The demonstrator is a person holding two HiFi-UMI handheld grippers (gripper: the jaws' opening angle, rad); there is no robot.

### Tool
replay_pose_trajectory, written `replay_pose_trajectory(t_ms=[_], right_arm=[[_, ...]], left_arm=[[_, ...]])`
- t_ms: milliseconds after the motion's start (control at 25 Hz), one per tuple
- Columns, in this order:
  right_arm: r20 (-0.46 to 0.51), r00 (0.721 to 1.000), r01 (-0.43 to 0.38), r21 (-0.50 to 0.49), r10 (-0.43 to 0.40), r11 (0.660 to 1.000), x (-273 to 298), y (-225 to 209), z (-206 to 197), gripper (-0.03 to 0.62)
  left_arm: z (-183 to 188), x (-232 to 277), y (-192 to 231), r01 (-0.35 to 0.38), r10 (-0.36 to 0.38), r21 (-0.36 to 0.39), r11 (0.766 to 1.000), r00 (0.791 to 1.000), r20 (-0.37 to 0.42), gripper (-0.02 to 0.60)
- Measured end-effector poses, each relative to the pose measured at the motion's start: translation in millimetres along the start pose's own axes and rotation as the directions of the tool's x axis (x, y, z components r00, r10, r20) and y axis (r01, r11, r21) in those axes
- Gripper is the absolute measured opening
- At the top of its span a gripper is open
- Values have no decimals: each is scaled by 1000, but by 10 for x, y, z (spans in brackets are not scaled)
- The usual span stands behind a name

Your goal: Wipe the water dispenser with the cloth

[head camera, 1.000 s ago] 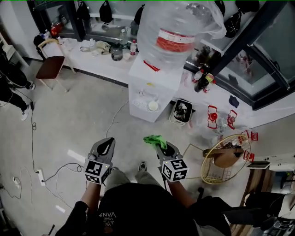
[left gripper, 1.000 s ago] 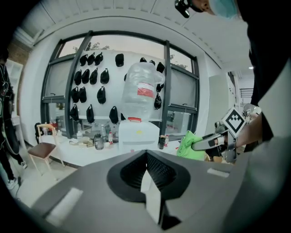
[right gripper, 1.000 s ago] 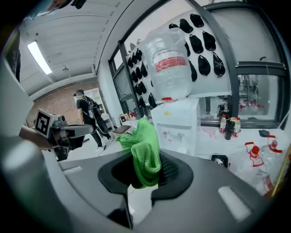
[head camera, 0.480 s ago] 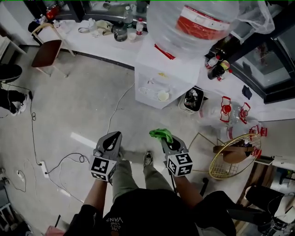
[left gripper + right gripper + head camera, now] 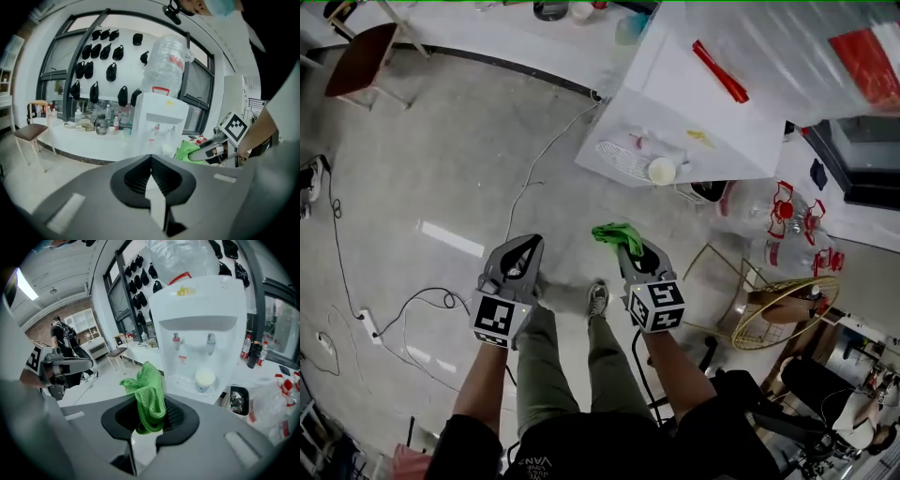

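**Green cloth clamped in the right gripper, dispenser close ahead**

Head view: The person stands on a grey floor with both grippers held low in front. The left gripper points forward with its jaws together and nothing in them. Beside it, the right gripper is closed on a green cloth, which bunches out past its tip. The white water dispenser stands ahead and to the right, apart from both grippers. A white cup sits on its drip tray and a red strip lies on its top. A gold wire basket stands on the floor at the right.

Left gripper view: The jaws meet along a single line and grip nothing. Beyond them the water dispenser carries a large clear bottle. A long white counter strewn with small bottles runs off to its left, with a chair near the end. Black bags hang in rows on the wall above. The right gripper and its cloth show at the right.

Right gripper view: The cloth is pinched between the jaws, folded, and stands up out of them. The dispenser's front faces the camera, with two taps above the cup. The left gripper shows at the left edge.
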State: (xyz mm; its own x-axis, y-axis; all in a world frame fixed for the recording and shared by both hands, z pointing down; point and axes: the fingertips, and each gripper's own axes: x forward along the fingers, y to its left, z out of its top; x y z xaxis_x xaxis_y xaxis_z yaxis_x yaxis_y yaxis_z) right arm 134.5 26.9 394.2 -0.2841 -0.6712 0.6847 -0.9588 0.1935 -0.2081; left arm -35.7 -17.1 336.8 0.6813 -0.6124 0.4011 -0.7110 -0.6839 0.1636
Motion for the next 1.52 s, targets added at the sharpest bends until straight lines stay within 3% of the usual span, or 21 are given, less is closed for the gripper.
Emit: replay_pose_trajectory(t_ms=[480, 800, 1120, 1520], right_arm=[[-65, 994, 88, -16, -89, 996, 1810, -467, -549, 91], [-21, 996, 89, -80, -91, 993, 2666, -656, -424, 91], [14, 991, 134, -182, -134, 974, 3297, -828, -274, 91], [41, 979, 205, -127, -201, 970, 3168, -1311, -477, 91]], left_arm=[[-1145, 772, 680, 8, -8, -11, 1000, 999, -34, 2], [-1911, 1035, 678, -32, 29, -45, 998, 997, -66, 2], [-2062, 1241, 739, -11, 12, 25, 1000, 1000, -28, 2], [-2233, 1261, 651, -29, 31, 37, 999, 997, -68, 2]])
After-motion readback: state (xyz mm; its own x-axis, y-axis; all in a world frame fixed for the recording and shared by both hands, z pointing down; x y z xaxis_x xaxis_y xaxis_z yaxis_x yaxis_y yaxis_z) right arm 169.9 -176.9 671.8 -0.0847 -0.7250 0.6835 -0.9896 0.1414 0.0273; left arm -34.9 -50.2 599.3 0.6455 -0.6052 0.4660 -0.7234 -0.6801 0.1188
